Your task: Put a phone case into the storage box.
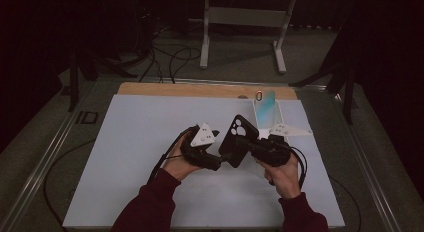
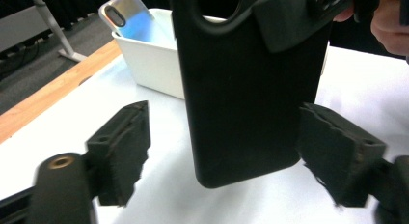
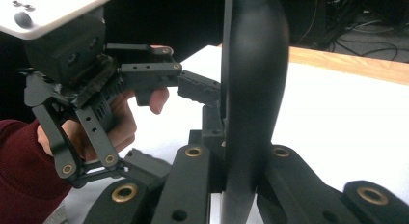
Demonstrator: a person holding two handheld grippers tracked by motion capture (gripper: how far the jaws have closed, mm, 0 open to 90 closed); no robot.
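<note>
One black phone case [image 1: 238, 140] is held upright above the middle of the white counter [image 1: 125, 157], long axis vertical, camera cutout at the top. It is clamped edge-on by the right claw [image 3: 241, 185]. Its lower end hangs between the spread pads of the left claw [image 2: 222, 156], untouched. Matte, smooth, round-cornered.

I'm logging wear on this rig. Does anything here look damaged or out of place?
Yes: the left gripper's foam pads look ragged and torn at their edges. The black phone case hangs between them, clamped higher up by the right gripper. Nothing looks spilled.
</note>
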